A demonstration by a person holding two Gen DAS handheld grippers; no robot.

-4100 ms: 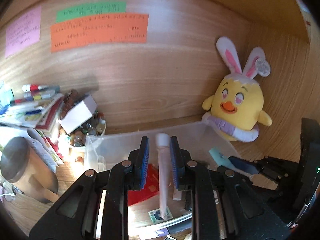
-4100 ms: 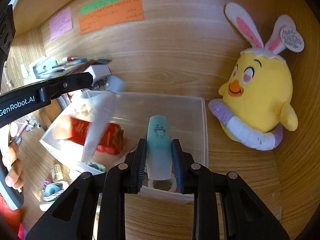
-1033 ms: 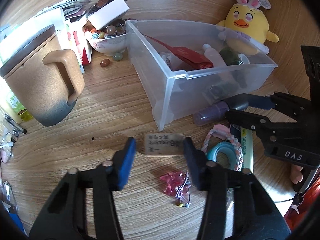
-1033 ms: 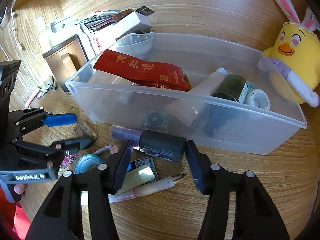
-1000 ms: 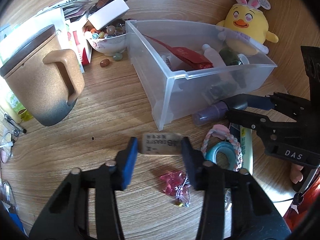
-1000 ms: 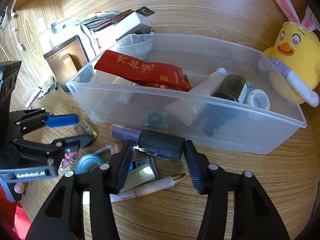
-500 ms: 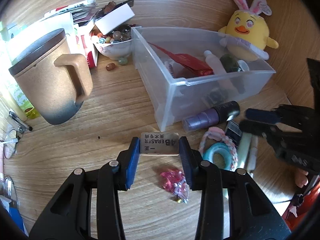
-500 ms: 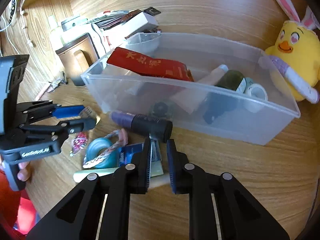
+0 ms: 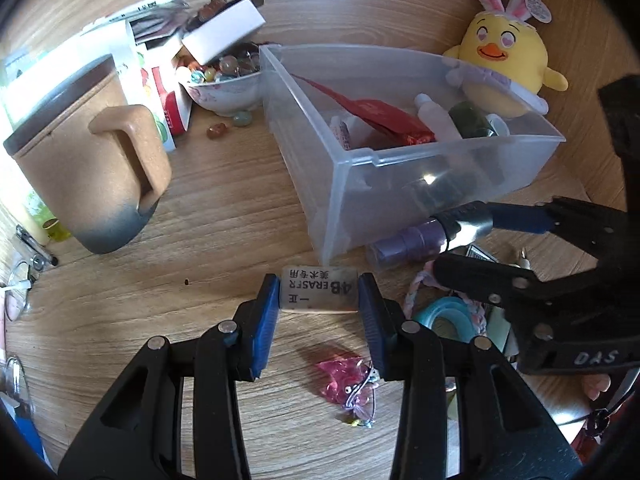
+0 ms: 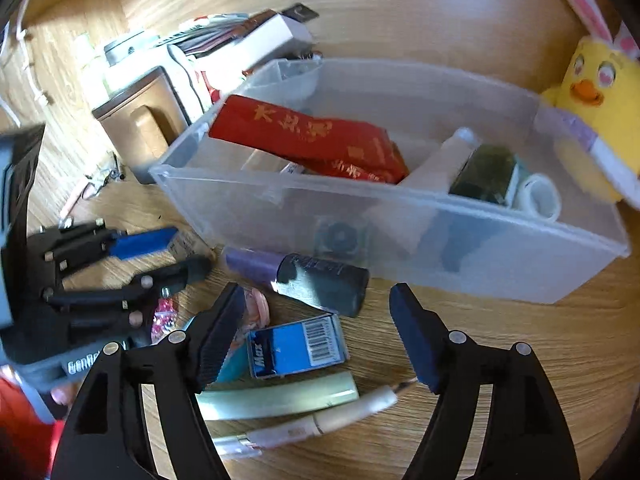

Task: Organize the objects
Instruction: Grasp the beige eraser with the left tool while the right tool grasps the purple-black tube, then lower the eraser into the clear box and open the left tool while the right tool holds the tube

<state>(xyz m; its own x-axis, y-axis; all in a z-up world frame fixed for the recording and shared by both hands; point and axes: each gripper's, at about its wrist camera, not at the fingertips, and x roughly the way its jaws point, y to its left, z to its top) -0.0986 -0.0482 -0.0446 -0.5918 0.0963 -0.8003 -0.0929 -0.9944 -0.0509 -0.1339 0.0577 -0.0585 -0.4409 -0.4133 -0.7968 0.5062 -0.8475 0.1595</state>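
A: Left gripper point(image 9: 319, 312)?
B: Pads clamped on the eraser point(image 9: 319, 290), just off the clear bin point(image 9: 440, 160) corner.
A: Right gripper point(image 10: 318, 334)?
B: Jaws opening, gripping nothing; purple-black tube point(image 10: 304, 274) just ahead, beside the bin's front wall.

The left claw point(image 9: 319, 300) is angled downward, its blue pads point(image 9: 267, 320) pressed against something gripped between them. The right claw point(image 10: 318, 320) is likewise angled downward; its jaws are opening, and nothing is gripped by them.
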